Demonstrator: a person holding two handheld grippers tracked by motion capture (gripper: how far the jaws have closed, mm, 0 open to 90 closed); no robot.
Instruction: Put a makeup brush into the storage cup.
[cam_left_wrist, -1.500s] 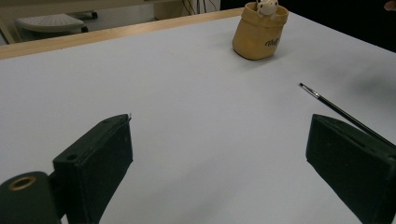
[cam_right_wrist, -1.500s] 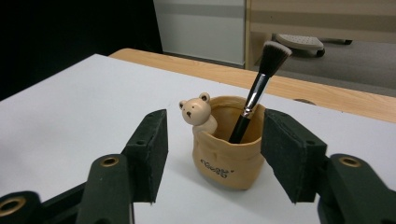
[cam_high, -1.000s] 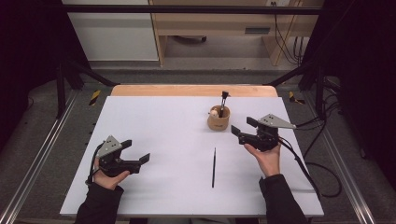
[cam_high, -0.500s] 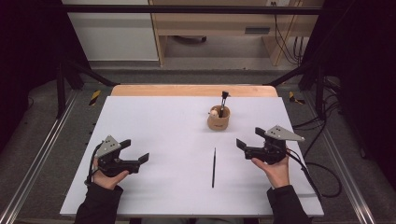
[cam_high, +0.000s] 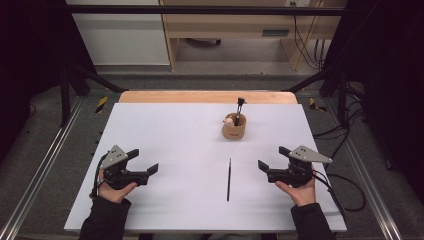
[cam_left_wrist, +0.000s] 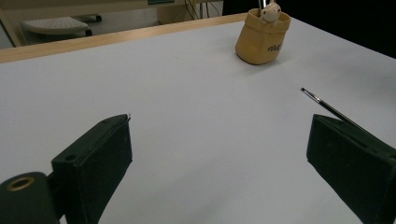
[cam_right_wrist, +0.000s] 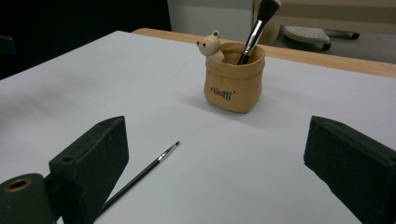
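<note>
Right hand-held gripper (cam_high: 265, 159) resting low over the white tabletop (cam_high: 170, 130), jaws just opened wide, nothing between them. Thin brush (cam_right_wrist: 144, 172) lying flat just beside its left jaw. Ahead, tan sack-shaped holder (cam_right_wrist: 233, 77) with small dark script, unreadable, bearing a makeup brush (cam_right_wrist: 256, 29). Left hand-held gripper (cam_high: 145, 161) gaping, empty.

One pot (cam_high: 234, 130) at upper centre, two brushes: one (cam_high: 239, 109) in it, one (cam_high: 229, 179) lying lower centre.
</note>
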